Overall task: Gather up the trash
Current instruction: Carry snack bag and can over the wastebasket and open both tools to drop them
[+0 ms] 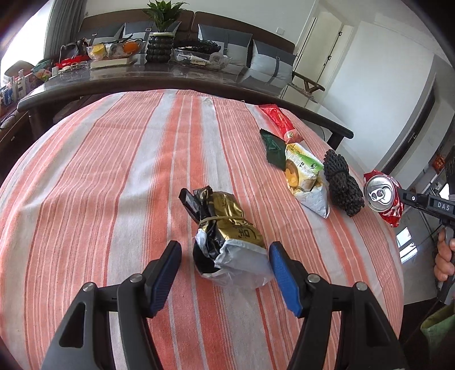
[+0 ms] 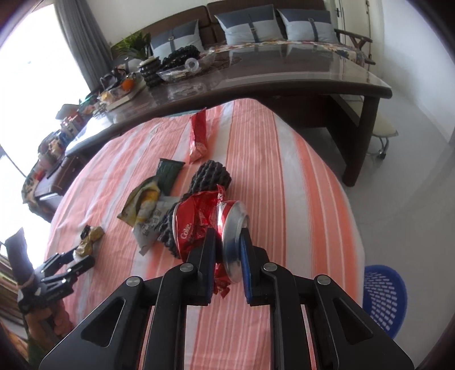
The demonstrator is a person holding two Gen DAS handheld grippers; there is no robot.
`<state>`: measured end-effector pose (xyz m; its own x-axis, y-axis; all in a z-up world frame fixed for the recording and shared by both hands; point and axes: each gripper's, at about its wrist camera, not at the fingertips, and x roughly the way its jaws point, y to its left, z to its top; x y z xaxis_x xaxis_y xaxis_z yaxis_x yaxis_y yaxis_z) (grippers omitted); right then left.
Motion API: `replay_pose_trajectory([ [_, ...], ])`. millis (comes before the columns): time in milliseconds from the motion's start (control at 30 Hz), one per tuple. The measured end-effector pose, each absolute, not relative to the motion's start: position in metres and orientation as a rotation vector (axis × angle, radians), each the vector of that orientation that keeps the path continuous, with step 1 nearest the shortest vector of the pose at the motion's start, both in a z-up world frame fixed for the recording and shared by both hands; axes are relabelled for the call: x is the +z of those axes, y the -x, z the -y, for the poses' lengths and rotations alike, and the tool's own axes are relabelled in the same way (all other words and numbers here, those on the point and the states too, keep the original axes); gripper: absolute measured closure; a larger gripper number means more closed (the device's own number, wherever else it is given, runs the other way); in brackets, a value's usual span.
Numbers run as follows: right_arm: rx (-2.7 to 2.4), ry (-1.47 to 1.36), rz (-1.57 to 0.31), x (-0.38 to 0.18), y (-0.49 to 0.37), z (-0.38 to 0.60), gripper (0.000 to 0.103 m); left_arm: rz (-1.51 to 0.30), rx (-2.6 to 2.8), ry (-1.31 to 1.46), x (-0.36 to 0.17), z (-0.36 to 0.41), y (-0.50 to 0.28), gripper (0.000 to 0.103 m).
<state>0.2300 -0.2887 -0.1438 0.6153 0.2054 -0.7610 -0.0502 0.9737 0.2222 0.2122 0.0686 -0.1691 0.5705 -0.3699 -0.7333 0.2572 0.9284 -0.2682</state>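
A crumpled gold and black wrapper (image 1: 227, 239) lies on the striped tablecloth (image 1: 119, 176). My left gripper (image 1: 224, 256) is open, its fingers on either side of the wrapper's near end. My right gripper (image 2: 227, 242) is shut on a crushed red Coke can (image 2: 210, 227) and holds it above the table; the can also shows in the left wrist view (image 1: 382, 196). Further trash lies in a row: a yellow and white snack bag (image 1: 307, 182), a black foam net (image 1: 342, 185), a dark green wrapper (image 1: 274, 150) and a red wrapper (image 1: 280, 121).
A blue plastic basket (image 2: 384, 298) stands on the floor to the right of the table. A dark wooden table (image 1: 170, 76) behind holds a plant, bowls and boxes. A sofa with cushions (image 2: 250, 25) is at the back.
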Motion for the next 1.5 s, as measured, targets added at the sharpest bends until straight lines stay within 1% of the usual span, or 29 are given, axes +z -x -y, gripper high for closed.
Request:
replay_pose_trajectory([
  [167,0.171,-0.204,-0.872,-0.146,-0.192,0.298,0.088,-0.886,-0.360,0.074,-0.164,-0.057,-0.212,0.037],
  [400,0.184,-0.176,-0.872,-0.154,-0.178,0.294,0.088,-0.896,-0.320,0.037,-0.167,-0.039,-0.225,0.038],
  [433,0.181,-0.174,-0.872,-0.155,-0.175,0.295,0.088,-0.888,-0.315,0.023,-0.167,-0.038,-0.224,0.043],
  [467,0.178,-0.174,-0.874,-0.157,-0.174,0.297,0.088,-0.881,-0.313,0.013,-0.166,-0.038,-0.222,0.055],
  [633,0.174,-0.197,-0.878,-0.161,-0.165,0.306,0.088,-0.853,-0.313,0.010,-0.155,-0.038,-0.208,0.058],
  [933,0.182,-0.217,-0.861,-0.157,-0.152,0.311,0.088,-0.800,-0.319,-0.016,-0.117,-0.008,-0.171,0.059],
  [1500,0.181,-0.221,-0.842,-0.149,-0.133,0.321,0.088,-0.757,-0.367,-0.107,-0.091,0.055,-0.143,0.059],
])
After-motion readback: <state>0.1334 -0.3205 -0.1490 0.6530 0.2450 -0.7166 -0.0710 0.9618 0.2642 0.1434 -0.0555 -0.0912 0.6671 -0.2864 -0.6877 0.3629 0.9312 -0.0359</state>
